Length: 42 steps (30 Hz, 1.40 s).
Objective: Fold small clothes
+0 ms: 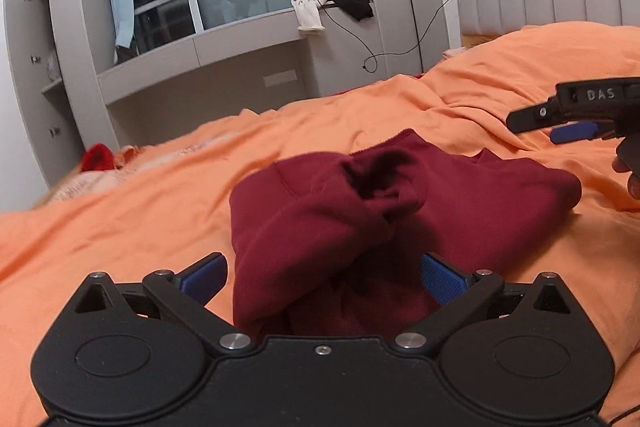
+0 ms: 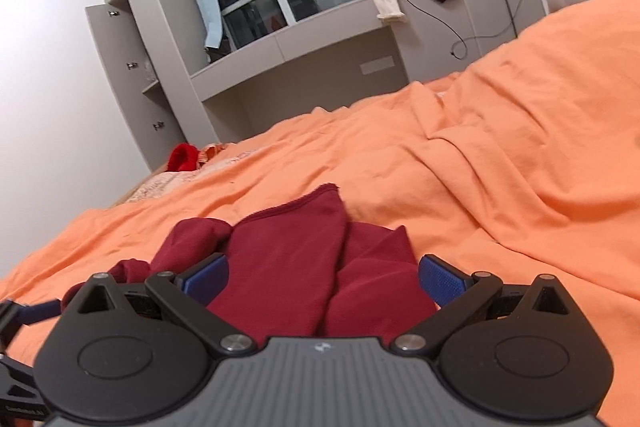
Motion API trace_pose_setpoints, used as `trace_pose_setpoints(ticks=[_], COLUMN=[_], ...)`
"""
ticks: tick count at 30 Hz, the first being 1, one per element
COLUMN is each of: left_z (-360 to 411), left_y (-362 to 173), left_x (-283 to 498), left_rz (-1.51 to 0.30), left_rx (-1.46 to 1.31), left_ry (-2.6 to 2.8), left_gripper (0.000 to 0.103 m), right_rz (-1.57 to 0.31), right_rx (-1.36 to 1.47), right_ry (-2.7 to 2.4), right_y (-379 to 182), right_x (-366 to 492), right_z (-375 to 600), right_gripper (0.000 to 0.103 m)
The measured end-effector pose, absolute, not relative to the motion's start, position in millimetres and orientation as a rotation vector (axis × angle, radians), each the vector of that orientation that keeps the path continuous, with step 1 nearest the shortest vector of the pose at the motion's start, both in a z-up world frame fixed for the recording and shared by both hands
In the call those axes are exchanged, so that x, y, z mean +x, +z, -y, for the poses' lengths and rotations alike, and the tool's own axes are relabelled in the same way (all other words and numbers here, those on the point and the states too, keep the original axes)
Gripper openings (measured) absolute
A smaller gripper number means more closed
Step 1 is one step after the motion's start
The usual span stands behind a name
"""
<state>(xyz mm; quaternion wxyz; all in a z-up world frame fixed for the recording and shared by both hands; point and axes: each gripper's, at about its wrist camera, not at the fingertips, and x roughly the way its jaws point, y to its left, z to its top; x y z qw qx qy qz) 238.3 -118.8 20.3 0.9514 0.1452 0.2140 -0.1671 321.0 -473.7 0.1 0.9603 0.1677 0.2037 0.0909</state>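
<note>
So the maroon garment is bunched up on the orange bedsheet, not flat yet. Left gripper has its jaws spread around the near edge at 6 o'clock, probably lining up a pinch. Right gripper is spread wide too, holding nothing.

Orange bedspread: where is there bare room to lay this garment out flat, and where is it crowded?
Bare orange bedspread lies beyond the maroon garment, stretching toward the raised fold on the right. More lies left of the garment, before the red item at the far edge. It is crowded near both open grippers, left and right, where the garment lies bunched.
</note>
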Motion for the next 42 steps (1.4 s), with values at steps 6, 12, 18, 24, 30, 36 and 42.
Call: trace_pose_setpoints(ticks=[6, 12, 18, 24, 30, 36, 42], left_z=[96, 85, 81, 76, 79, 85, 102], left_y=[15, 15, 14, 15, 15, 19, 33], left_x=[242, 250, 252, 258, 258, 256, 255], left_rz=[-0.395, -0.457, -0.465, -0.500, -0.494, -0.487, -0.437], left_rx=[0.221, 0.180, 0.165, 0.121, 0.121, 0.113, 0.119], left_ry=[-0.353, -0.356, -0.361, -0.382, -0.381, -0.374, -0.369], left_gripper=[0.102, 0.090, 0.071, 0.055, 0.046, 0.035, 0.022], right_rz=[-0.337, -0.473, -0.641, -0.694, -0.731, -0.638, -0.548], right_rx=[0.381, 0.420, 0.508, 0.476, 0.428, 0.365, 0.329], right_ry=[0.366, 0.448, 0.551, 0.477, 0.462, 0.469, 0.464], right_y=[7, 16, 18, 6, -2, 20, 48], right_x=[320, 370, 432, 463, 472, 461, 447], right_z=[464, 434, 393, 372, 350, 350, 366], right_gripper=[0.103, 0.103, 0.103, 0.081, 0.041, 0.012, 0.009])
